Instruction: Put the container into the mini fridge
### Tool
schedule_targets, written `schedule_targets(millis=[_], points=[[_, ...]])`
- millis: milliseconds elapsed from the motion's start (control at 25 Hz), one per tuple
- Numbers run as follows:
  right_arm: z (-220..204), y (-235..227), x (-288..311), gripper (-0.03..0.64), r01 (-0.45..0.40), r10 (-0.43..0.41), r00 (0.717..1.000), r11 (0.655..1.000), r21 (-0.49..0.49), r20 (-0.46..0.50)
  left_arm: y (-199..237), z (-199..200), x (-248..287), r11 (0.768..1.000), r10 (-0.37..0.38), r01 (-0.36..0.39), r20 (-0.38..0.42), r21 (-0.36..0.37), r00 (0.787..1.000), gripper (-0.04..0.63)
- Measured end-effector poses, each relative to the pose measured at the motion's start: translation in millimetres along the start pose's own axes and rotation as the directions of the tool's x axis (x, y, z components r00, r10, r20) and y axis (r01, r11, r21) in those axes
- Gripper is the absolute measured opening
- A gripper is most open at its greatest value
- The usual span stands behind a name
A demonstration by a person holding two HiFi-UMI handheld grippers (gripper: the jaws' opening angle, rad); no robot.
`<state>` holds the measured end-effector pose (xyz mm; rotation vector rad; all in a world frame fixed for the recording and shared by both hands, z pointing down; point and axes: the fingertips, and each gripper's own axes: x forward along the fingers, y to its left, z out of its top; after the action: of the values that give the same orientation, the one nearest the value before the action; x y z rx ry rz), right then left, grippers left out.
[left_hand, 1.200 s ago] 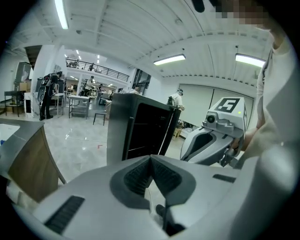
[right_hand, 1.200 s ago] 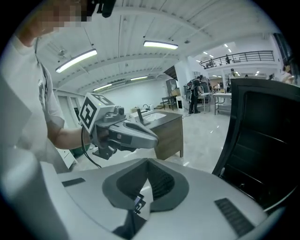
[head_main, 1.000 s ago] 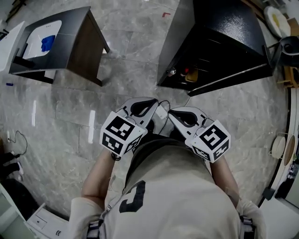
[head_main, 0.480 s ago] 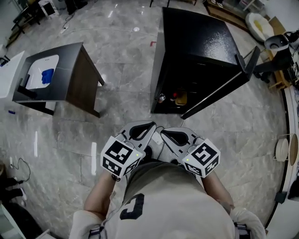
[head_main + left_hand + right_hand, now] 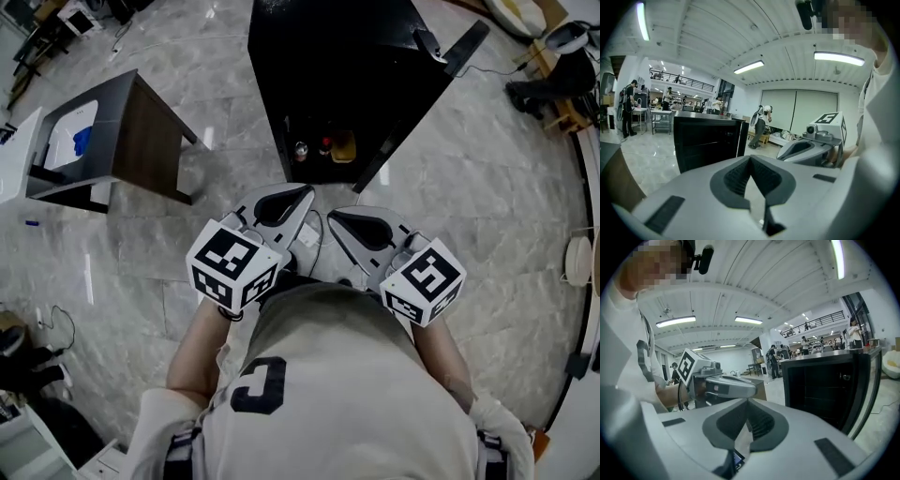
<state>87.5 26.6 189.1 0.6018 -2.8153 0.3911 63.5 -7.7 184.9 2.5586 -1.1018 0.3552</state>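
Note:
The black mini fridge [image 5: 337,84] stands on the floor ahead of me with its door [image 5: 427,89] swung open to the right. Small bottles and a yellow item [image 5: 343,146] sit inside at the bottom. A white container with something blue in it [image 5: 73,145] lies on the dark table [image 5: 141,131] at the left. My left gripper [image 5: 305,194] and right gripper [image 5: 333,217] are held side by side close to my body, both shut and empty. The fridge [image 5: 705,140] shows beyond the shut left gripper [image 5: 751,159]. It also stands as a dark open fridge [image 5: 825,385] past the right gripper [image 5: 747,401].
The floor is grey marble tile. A cable [image 5: 52,323] lies at the left, a round white object [image 5: 579,261] at the right edge, and a black stand [image 5: 553,80] at the top right. Several people [image 5: 761,124] stand among benches far off.
The fridge has come nearer and shifted toward the middle of the head view, the table along with it. Both grippers rose a little and stayed shut, side by side.

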Motion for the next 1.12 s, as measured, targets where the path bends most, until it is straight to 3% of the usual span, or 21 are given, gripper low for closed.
schedule_targets(millis=[280, 640, 920, 1120], points=[[-27.9, -0.8, -68.5, 0.029, -0.011, 0.011, 1.0, 1.0, -0.001, 0.004, -70.2, -10.1, 15.5, 0.999, 0.038, -0.038, -0.007, 0.008, 0.999, 0.057], [-45.7, 22.5, -94.6, 0.029, -0.108, 0.108, 0.994, 0.994, -0.018, -0.01, -107.8, -26.2, -2.0, 0.988, 0.151, -0.153, -0.046, -0.023, 0.987, 0.057], [-20.9, 20.1, -95.5, 0.029, -0.1, 0.102, 0.994, 0.993, -0.067, 0.036, -113.7, -8.2, 5.1, 0.991, 0.13, -0.129, -0.019, 0.04, 0.991, 0.057], [-10.7, 9.9, -73.9, 0.028, -0.082, 0.084, 0.995, 0.996, -0.031, 0.047, -95.7, 7.4, 0.7, 0.991, 0.105, -0.104, 0.001, 0.085, 0.995, 0.057]])
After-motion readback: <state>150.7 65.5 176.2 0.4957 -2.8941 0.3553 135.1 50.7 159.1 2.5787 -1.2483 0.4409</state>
